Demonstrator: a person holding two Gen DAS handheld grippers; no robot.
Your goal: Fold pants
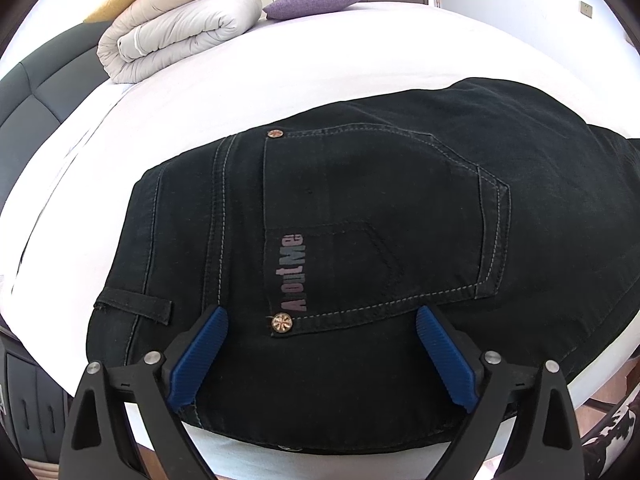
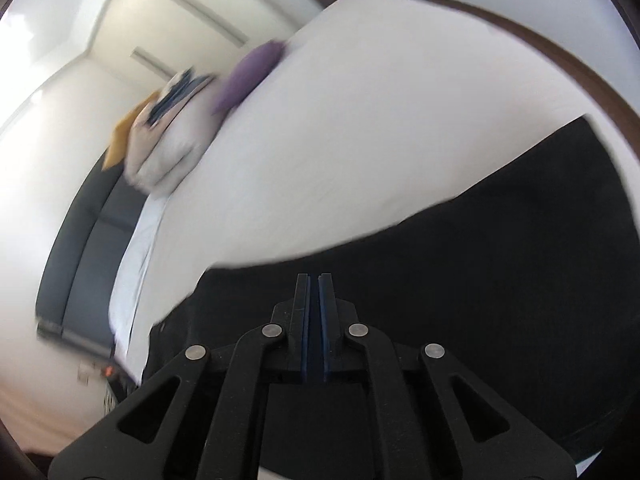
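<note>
Black jeans (image 1: 360,216) lie flat on the white bed (image 1: 280,72), back pocket up, with an "AboutMe" print and copper rivets. My left gripper (image 1: 320,320) is open, its blue pads spread just above the waistband end near the lower rivet, holding nothing. In the right wrist view the black pants (image 2: 480,260) fill the lower right, blurred by motion. My right gripper (image 2: 314,280) is shut, pads nearly touching over the dark fabric; I cannot tell if cloth is pinched between them.
A folded beige duvet (image 1: 176,36) and a purple cushion (image 1: 316,2) lie at the far end of the bed. A dark padded headboard (image 1: 36,88) runs along the left. The bed's near edge and floor show at the lower right (image 1: 600,392).
</note>
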